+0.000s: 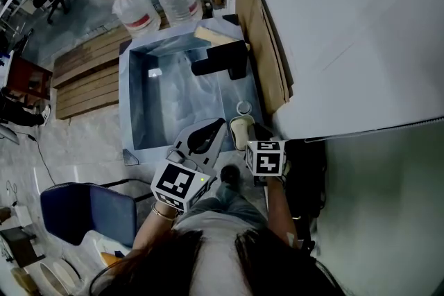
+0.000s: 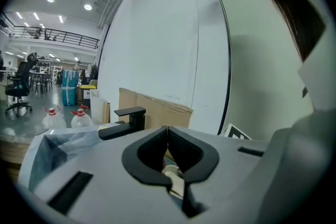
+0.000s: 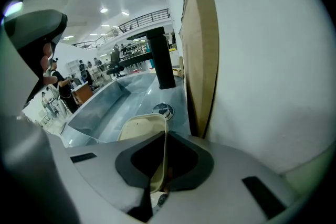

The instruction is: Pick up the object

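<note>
A cream plastic dish is held by its rim over the near right corner of the steel sink. My right gripper is shut on that rim. In the head view the dish sticks out ahead of the right gripper, just below the drain. My left gripper hovers beside it over the sink's near edge, shut and holding nothing. In its own view the left gripper has its jaws pressed together, and a bit of the cream dish shows behind them.
A black faucet stands at the sink's far right. Cardboard sheets lean on the white wall to the right. Two water bottles and wooden pallets lie beyond the sink. A blue chair is at the near left.
</note>
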Demonstrator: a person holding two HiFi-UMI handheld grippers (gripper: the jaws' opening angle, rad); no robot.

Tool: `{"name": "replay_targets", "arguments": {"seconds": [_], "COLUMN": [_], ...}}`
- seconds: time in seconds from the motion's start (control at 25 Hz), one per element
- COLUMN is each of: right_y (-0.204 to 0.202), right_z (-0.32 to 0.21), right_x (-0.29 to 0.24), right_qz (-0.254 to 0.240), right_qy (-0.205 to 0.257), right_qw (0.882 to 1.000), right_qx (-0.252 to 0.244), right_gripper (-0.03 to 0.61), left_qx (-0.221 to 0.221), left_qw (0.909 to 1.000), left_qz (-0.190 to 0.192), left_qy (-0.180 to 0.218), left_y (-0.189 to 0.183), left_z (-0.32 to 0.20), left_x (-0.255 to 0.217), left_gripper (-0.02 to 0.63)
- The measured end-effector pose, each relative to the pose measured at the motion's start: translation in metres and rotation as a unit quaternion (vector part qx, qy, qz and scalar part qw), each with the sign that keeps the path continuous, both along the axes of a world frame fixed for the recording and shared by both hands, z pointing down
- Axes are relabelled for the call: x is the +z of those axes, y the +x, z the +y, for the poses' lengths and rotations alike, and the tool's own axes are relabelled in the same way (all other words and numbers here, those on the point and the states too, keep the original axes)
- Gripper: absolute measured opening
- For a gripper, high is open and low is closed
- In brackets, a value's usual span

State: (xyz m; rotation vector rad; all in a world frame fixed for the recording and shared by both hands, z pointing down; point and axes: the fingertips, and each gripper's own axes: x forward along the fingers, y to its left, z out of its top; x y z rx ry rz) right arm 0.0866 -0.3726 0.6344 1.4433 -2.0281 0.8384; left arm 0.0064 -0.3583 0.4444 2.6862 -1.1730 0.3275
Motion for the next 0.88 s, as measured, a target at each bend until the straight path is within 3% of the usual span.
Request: {"name": "replay_targets", "arguments": {"seconds": [0.88], "right_y": [0.015], "right_z": [0.035], "right_x": [-0.05], "right_qz": [-0.036], "right_qy": [0.043], "right_qw": [0.998], "right_qx": [0.04], "right_gripper": [0.034], "left_qx": [0.007], "left_qw": [0.9996], "left_qz": [-0.001], "left_qy": [0.028], "left_y": [0.002], "left_z": [0.047], "left_x": [-0.021], "left_gripper": [0.009]}}
